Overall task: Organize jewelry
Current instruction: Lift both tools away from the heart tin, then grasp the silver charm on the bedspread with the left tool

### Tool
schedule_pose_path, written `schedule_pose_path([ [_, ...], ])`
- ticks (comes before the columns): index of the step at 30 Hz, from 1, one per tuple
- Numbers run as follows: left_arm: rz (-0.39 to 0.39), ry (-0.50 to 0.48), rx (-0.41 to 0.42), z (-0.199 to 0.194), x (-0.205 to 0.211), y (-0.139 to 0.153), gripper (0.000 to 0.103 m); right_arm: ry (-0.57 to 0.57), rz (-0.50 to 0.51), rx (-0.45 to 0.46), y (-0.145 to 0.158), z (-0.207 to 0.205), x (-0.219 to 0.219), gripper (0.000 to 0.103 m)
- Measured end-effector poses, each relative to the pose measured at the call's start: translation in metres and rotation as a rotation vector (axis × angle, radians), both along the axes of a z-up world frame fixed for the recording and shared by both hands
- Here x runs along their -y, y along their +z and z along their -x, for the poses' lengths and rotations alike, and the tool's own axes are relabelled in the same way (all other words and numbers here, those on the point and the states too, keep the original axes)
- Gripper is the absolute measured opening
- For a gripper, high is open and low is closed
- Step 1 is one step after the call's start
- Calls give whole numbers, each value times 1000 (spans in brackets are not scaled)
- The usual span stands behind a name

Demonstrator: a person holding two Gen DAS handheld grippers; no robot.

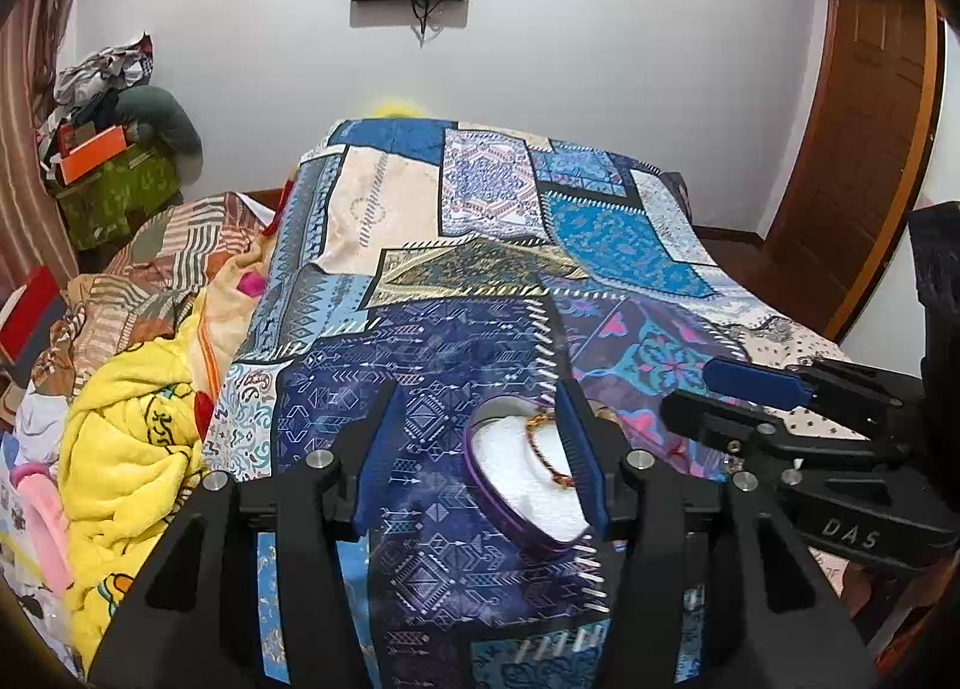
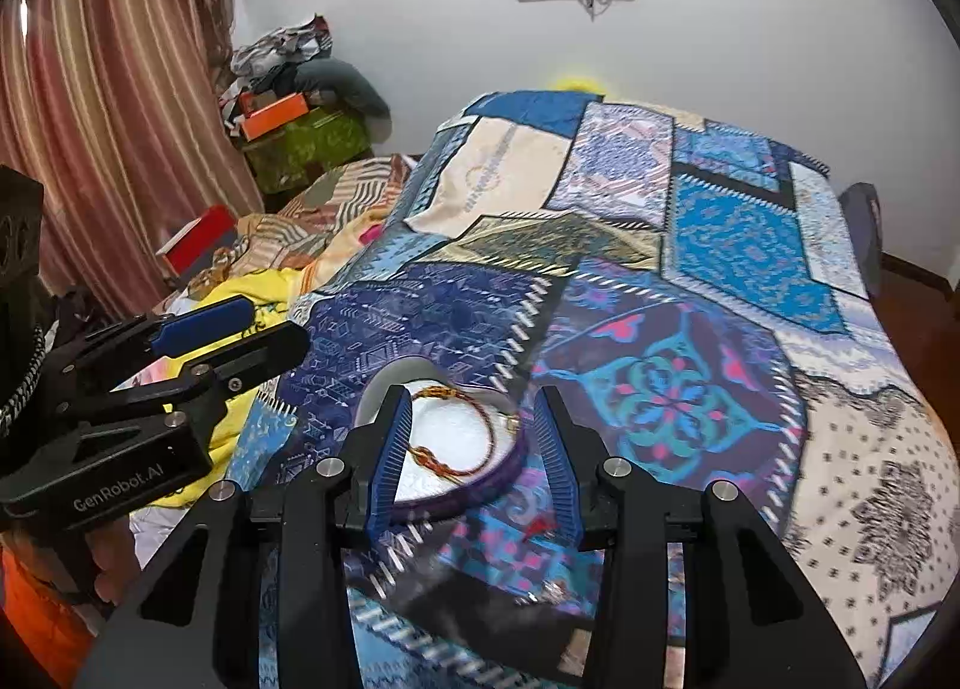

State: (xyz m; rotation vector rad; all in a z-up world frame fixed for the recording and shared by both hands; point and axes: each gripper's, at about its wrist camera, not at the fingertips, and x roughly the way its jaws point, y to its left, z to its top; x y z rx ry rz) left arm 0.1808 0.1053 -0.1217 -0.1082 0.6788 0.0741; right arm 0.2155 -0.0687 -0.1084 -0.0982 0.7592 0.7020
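Observation:
A round purple-rimmed jewelry box (image 1: 522, 485) with a white lining lies on the patchwork bedspread; it also shows in the right wrist view (image 2: 456, 449). A red and gold thread bracelet (image 1: 549, 449) lies inside it, also in the right wrist view (image 2: 474, 431). My left gripper (image 1: 480, 437) is open, its right finger over the box. My right gripper (image 2: 474, 431) is open above the box's right part. A small silvery ring-like piece (image 2: 549, 590) lies on the bedspread near the right gripper's base. Each gripper shows in the other's view, the right gripper (image 1: 720, 395) and the left gripper (image 2: 252, 323).
The bedspread (image 2: 720, 245) covers a raised surface. A yellow blanket (image 1: 132, 449) and heaped clothes lie to the left. Boxes and clothes (image 1: 108, 149) pile in the far left corner. A curtain (image 2: 108, 119) hangs left; a wooden door (image 1: 864, 137) is at right.

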Motion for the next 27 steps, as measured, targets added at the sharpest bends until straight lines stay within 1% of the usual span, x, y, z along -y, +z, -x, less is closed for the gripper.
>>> schedule_pose_path([
  [3, -12, -5, 11, 5, 9, 6, 56, -29, 12, 18, 5, 3, 13, 39],
  [7, -12, -21, 5, 7, 23, 10, 62, -76, 13, 23, 10, 5, 38, 39],
  [14, -12, -62, -31, 9, 52, 7, 65, -171, 36, 14, 7, 7, 85, 39],
  [19, 1, -111, -82, 6, 73, -8, 65, -207, 69, -23, -8, 7, 108, 39],
  [27, 26, -172, -196, -6, 98, -47, 65, -213, 101, -107, -39, 8, 125, 39],
])
